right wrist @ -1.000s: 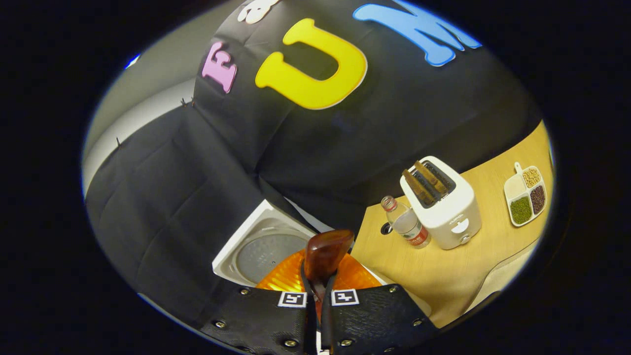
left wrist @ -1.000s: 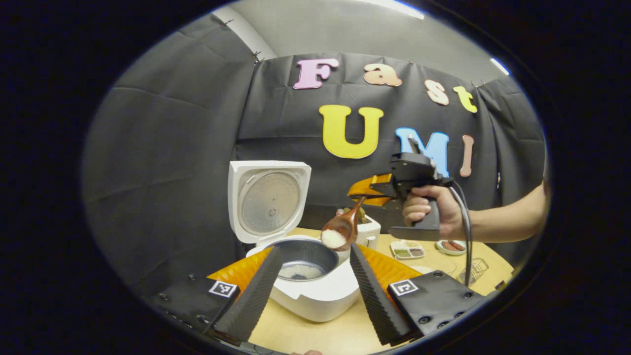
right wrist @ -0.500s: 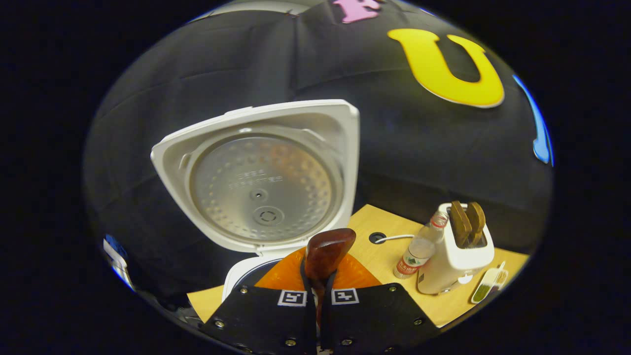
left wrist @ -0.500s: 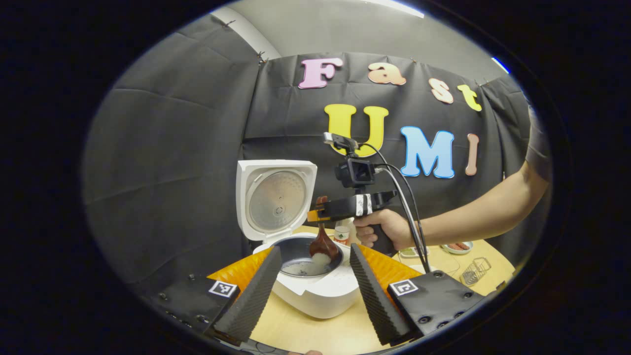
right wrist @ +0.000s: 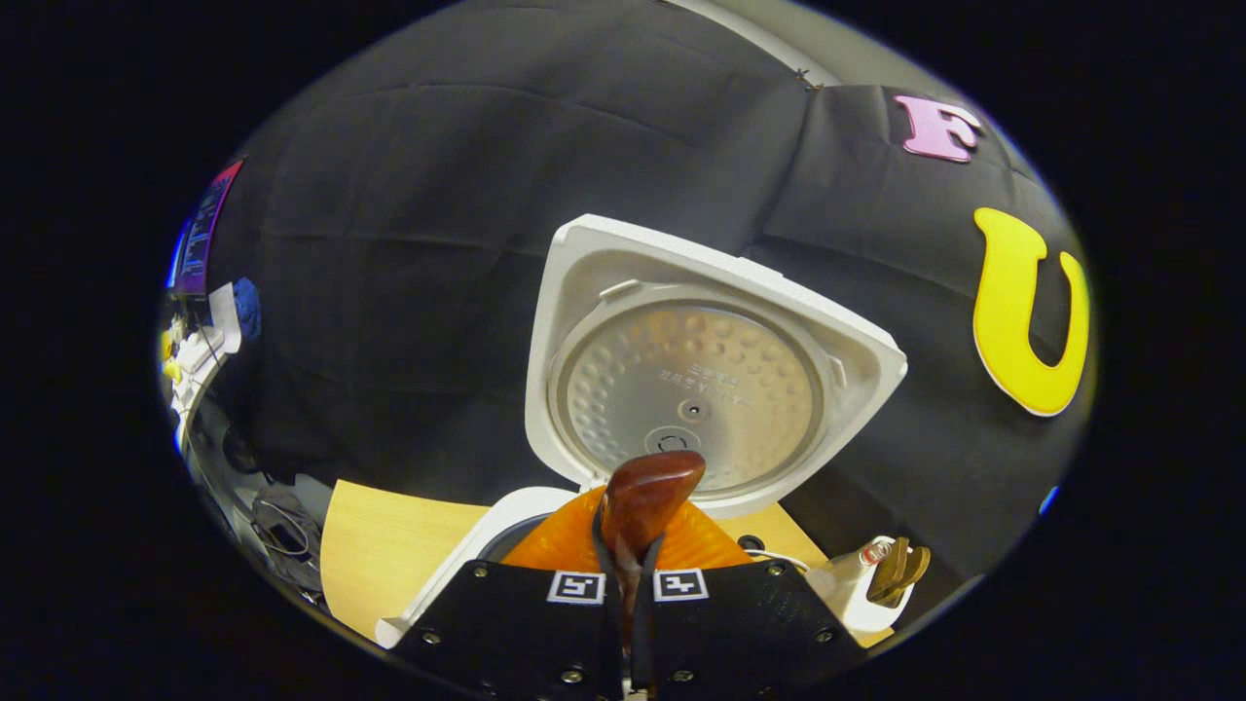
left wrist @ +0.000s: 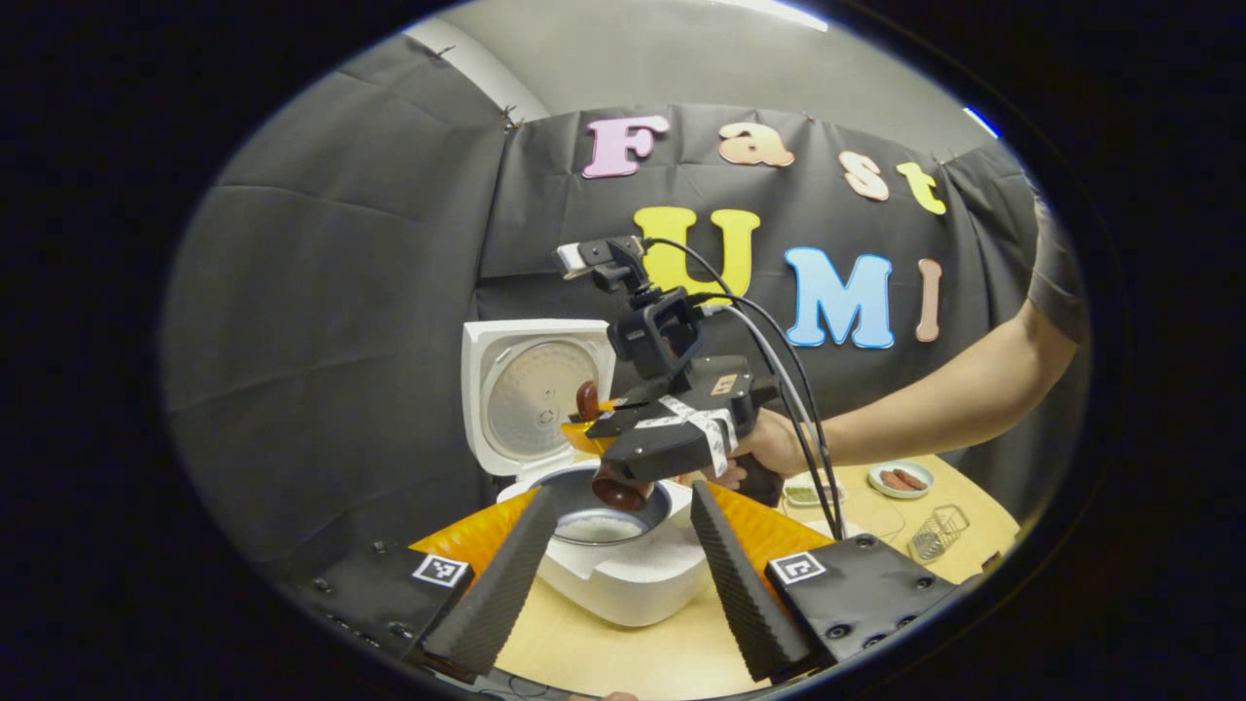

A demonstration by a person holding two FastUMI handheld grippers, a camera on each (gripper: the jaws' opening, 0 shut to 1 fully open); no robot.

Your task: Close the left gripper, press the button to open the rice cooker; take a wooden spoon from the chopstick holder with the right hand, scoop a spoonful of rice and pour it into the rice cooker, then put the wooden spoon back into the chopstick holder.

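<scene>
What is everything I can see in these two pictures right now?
white rice cooker: one, lid open upright, on the table; white rice in its pot.
brown wooden spoon: one, bowl over the pot.
pale wooden table: one.
white toaster: one, behind the cooker.
small white dish: one, far right.
wire basket: one, right edge.
right gripper: jaws shut on the spoon handle.
left gripper: jaws open, near the cooker.
person's hand: holds the right gripper.

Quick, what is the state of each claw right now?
Left claw: open, holding nothing.
Right claw: closed on the wooden spoon, above the rice cooker.
</scene>
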